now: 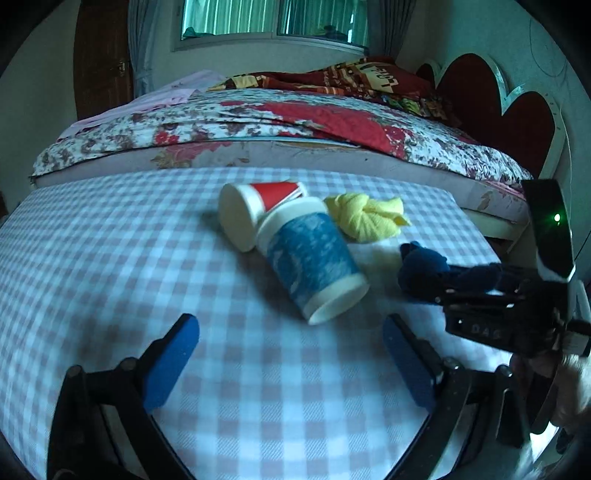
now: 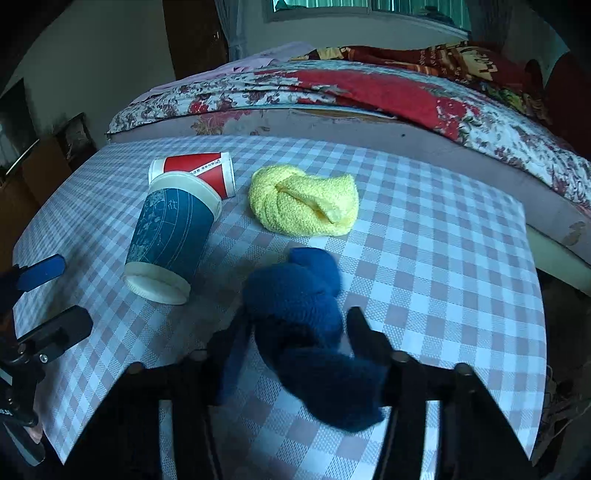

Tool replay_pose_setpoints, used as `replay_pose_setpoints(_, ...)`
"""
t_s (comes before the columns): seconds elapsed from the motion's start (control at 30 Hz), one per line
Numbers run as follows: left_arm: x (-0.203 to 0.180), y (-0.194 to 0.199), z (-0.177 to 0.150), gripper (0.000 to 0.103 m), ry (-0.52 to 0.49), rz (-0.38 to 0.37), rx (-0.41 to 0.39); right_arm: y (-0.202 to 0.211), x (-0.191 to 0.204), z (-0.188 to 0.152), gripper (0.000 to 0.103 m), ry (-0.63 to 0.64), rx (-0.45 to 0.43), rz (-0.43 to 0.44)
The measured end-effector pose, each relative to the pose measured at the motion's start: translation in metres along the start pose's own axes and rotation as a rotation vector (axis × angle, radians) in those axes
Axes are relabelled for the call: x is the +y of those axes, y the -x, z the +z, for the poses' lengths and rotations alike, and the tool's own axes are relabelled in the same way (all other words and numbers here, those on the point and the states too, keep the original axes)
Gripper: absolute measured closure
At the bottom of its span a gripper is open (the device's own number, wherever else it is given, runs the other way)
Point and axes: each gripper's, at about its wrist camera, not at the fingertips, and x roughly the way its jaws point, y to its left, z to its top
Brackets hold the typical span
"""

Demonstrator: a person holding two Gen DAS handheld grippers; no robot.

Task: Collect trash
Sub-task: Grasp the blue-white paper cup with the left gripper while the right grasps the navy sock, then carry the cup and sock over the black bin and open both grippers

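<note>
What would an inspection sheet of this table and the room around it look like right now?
Surface: table under a checked cloth, beside a bed.
Job's things: blue cup and red cup, both lying on their sides, touching.
Clutter: yellow sock bundle on the cloth; blue sock bundle.
Grippers: right gripper closed on the blue sock bundle, which hangs out behind the fingers; left gripper open, nothing between its fingers, short of the blue cup.
Cables: nothing seen.
Surroundings: floral quilt, red headboard, window, dark door.
</note>
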Motion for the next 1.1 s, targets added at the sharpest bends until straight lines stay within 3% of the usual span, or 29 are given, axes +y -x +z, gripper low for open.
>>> replay_pose_setpoints(0.2,-0.021,-0.034,0.019,0.007,-0.008,0.011,0.008,0.003,-0.03,-0.002,0.057,-0.065,-0.035,-0.08)
replay_pose_setpoints(0.3,-0.022,-0.053,0.023,0.01,0.007,0.031,0.048,0.005,-0.042,-0.003,0.057,-0.104,-0.046,-0.077)
replay_pose_setpoints(0.47,-0.012,-0.065,0.018,0.037,0.023,0.04,0.107,0.007,-0.045,-0.005,0.06,-0.125,-0.035,-0.057)
replay_pose_setpoints(0.63,-0.01,-0.042,0.004,0.043,-0.009,0.007,0.078,0.027,-0.041,-0.016,0.065,-0.118,-0.055,-0.04)
replay_pose_setpoints(1.1,-0.068,0.046,-0.034,0.045,-0.144,-0.088,0.011,0.135,-0.024,-0.086,0.065,-0.151,-0.139,-0.103)
